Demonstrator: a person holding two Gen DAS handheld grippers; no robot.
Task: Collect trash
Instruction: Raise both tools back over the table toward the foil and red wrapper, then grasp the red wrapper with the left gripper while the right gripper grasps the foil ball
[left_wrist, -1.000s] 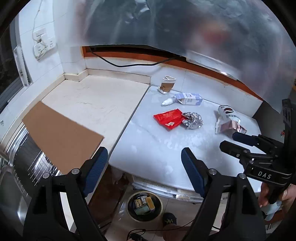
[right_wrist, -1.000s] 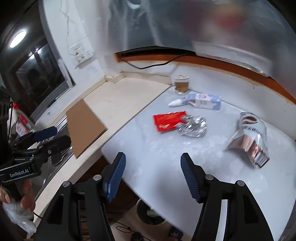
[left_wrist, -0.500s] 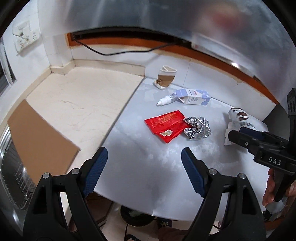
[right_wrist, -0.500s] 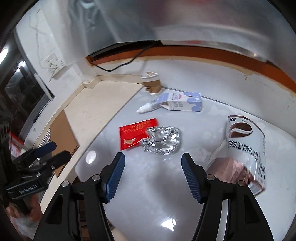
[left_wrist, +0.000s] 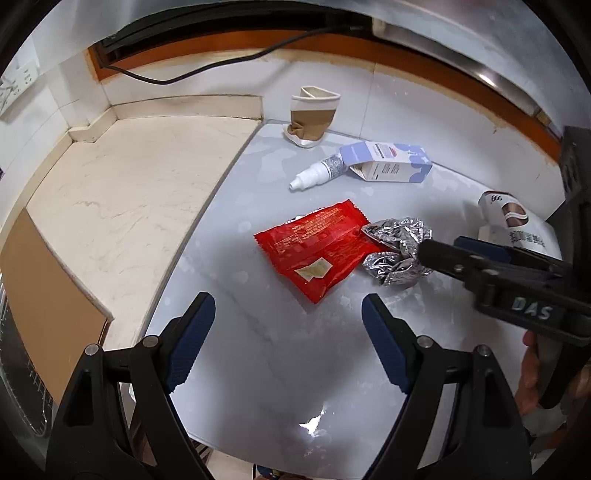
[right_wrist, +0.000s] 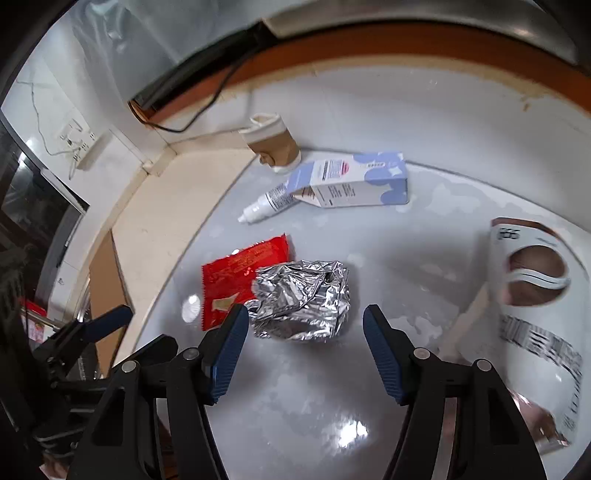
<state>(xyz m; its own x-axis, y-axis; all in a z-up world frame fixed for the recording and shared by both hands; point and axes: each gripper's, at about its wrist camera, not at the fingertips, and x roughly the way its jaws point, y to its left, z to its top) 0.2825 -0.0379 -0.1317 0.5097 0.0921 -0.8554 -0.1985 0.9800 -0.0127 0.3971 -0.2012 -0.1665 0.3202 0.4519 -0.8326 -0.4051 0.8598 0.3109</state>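
Trash lies on a grey-white table (left_wrist: 266, 354) (right_wrist: 436, 258). A flat red wrapper (left_wrist: 317, 247) (right_wrist: 236, 273) sits beside a crumpled foil ball (left_wrist: 399, 251) (right_wrist: 303, 299). Behind them lie a blue-white carton (left_wrist: 388, 168) (right_wrist: 354, 181) with a small white bottle (left_wrist: 317, 173) (right_wrist: 266, 205), and a crushed paper cup (left_wrist: 312, 116) (right_wrist: 273, 142). A white-brown pouch (left_wrist: 517, 229) (right_wrist: 535, 317) lies at the right. My left gripper (left_wrist: 288, 325) is open, short of the red wrapper. My right gripper (right_wrist: 303, 343) is open just in front of the foil, nothing between its fingers.
A cream stone counter (left_wrist: 122, 195) adjoins the table on the left, with a brown board (left_wrist: 40, 302) at its near end. A black cable (left_wrist: 207, 70) runs along the back wall. A wall socket (right_wrist: 79, 142) is at the far left.
Both grippers have come forward and down toward the table; the trash now looks much larger. The right gripper has closed in on the foil ball. Neither has taken hold of anything.
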